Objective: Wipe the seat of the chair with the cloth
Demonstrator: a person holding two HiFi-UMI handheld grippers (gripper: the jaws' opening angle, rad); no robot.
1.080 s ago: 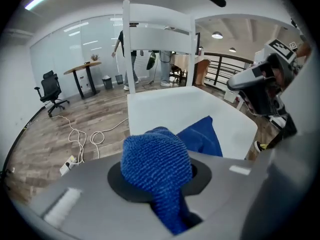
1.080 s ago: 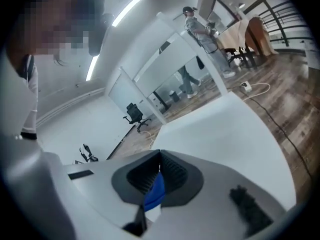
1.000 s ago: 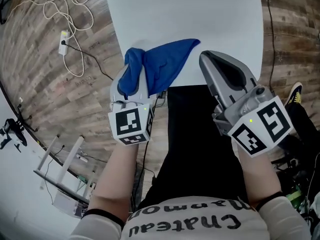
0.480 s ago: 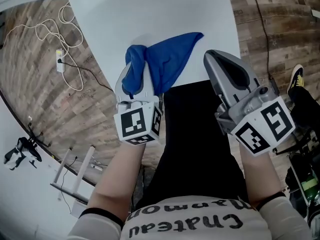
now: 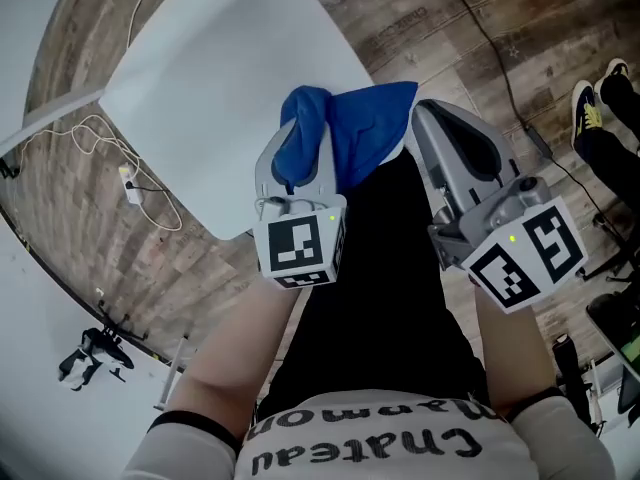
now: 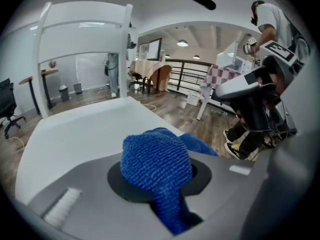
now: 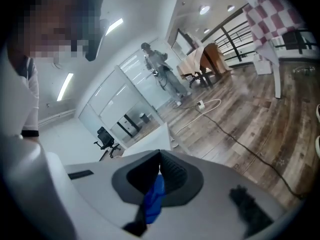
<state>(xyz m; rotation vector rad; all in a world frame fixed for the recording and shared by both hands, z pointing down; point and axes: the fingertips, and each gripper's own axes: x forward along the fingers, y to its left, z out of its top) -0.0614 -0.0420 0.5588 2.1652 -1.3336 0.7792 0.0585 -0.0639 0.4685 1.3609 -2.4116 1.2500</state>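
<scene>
The white chair seat [image 5: 200, 98] fills the far left of the head view; only the left gripper view shows its backrest [image 6: 80, 21]. The left gripper [image 5: 298, 143] is clamped on the bunched blue cloth [image 5: 365, 133] at the seat's right edge. The right gripper [image 5: 432, 118] has its jaws closed together, and its own view alone shows a blue sliver in their slit.

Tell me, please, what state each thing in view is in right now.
blue cloth: bunched and clamped, free end hanging loose.
left gripper: shut on the blue cloth, held over the near corner of the seat.
right gripper: jaws together at the tips, beside the cloth.
chair seat: white and bare; whether the cloth touches it cannot be told.
</scene>
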